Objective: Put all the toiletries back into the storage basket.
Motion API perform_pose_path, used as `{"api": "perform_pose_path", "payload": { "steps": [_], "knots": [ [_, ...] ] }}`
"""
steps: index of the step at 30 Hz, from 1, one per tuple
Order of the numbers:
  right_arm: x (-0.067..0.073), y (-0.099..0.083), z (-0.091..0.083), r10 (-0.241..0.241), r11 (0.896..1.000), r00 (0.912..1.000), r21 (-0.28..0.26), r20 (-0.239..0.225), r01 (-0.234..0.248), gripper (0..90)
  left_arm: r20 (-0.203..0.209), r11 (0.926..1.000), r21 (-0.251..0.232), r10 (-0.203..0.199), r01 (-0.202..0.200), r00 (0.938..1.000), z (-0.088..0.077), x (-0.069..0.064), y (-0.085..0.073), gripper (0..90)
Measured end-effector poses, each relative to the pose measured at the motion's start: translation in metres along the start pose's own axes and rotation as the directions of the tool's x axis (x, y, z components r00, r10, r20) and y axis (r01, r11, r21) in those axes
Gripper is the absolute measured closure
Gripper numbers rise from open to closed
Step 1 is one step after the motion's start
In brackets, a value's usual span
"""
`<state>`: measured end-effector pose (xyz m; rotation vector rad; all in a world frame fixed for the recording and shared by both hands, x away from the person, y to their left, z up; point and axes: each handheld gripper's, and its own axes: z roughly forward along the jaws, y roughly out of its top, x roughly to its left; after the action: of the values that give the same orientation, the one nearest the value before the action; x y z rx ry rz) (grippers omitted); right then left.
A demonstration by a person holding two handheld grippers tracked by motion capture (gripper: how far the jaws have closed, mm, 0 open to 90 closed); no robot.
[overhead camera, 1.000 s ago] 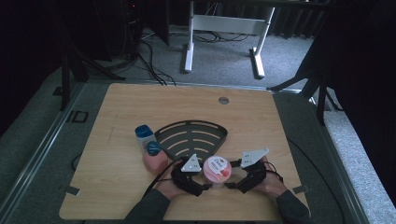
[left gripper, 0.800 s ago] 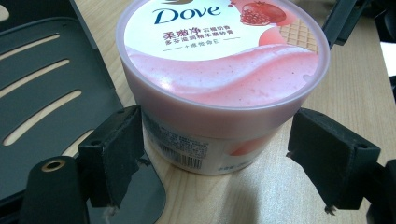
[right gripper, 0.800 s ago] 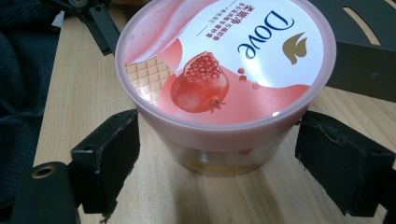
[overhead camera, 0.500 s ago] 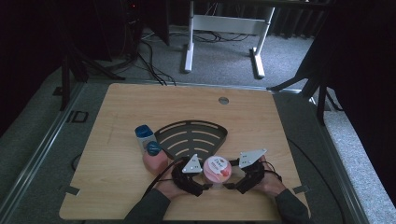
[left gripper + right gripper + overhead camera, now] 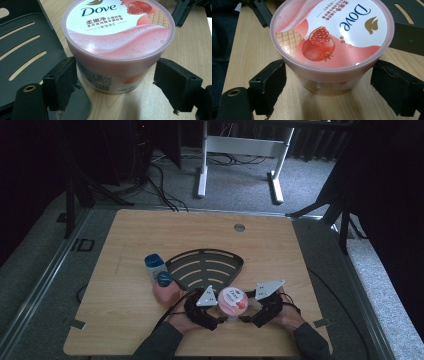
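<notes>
Now the pink tub stands on the desk, lid shut, touching the black tray. Left gripper and right gripper each have wide jaws around it, not squeezing.

Not much is changed here. The right claw is nudged a touch closer in toward the Dove tub, and its grey plate is tipped slightly lower than a second ago. The left claw is shifted in by a hair too.
</notes>
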<state>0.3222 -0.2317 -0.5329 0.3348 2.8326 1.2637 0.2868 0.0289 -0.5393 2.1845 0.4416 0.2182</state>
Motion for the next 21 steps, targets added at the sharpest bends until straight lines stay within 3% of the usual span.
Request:
{"api": "perform_pose_path", "payload": {
  "steps": [21],
  "knots": [
    [0.0028, 0.0047, -0.0014, -0.009, 1.000, 1.0000, 0.006, 0.005, 0.009, 13.2, -0.010, 0.9999, -0.005, 0.010, -0.010, 0.9999, -0.0057, -0.0020, 0.0040, 19.4]
  ]
}}
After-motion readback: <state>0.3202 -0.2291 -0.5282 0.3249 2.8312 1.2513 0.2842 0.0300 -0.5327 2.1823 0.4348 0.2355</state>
